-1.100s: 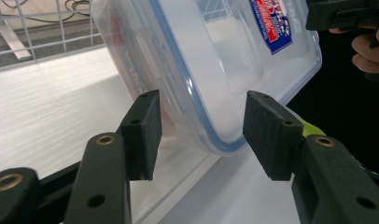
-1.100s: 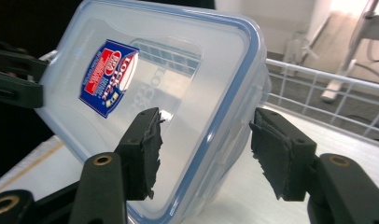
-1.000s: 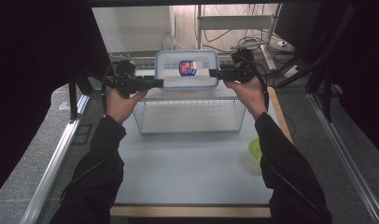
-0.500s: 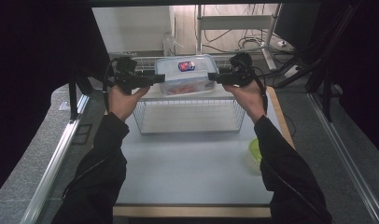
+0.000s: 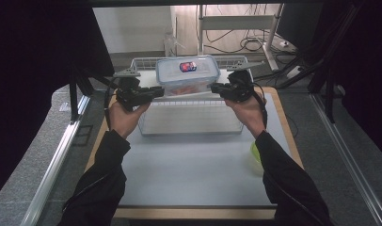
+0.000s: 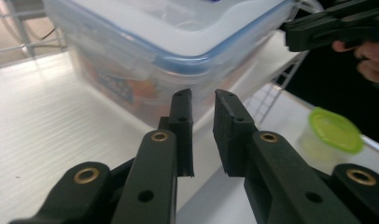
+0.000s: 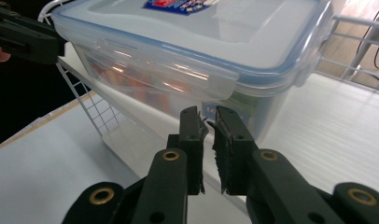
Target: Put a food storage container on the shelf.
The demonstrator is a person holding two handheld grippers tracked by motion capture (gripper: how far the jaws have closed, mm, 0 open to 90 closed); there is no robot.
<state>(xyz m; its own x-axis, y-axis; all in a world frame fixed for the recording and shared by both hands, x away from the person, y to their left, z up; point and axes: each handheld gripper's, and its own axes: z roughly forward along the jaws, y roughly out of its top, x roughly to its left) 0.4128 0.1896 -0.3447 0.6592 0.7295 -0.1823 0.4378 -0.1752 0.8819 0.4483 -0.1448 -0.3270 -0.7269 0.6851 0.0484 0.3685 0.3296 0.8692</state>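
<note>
A clear rectangular plastic food box with a blue-rimmed snap lid (image 5: 187, 75) hangs above the white wire basket (image 5: 191, 118) at the tabletop's far edge, pinched from both ends, seemingly so it stays level. The left gripper (image 5: 156, 91) and right gripper (image 5: 216, 87) press inward on its short sides; each one's jaws sit nearly together with a narrow gap, gripping nothing (the squeeze between them carries it). Both forearms reach forward, wrists turned inward. A green-lidded cup (image 5: 256, 153) stands near the right edge.

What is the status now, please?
Left gripper and right gripper press the clear container from both sides, lifted above the wire basket. Nothing in the way.
</note>
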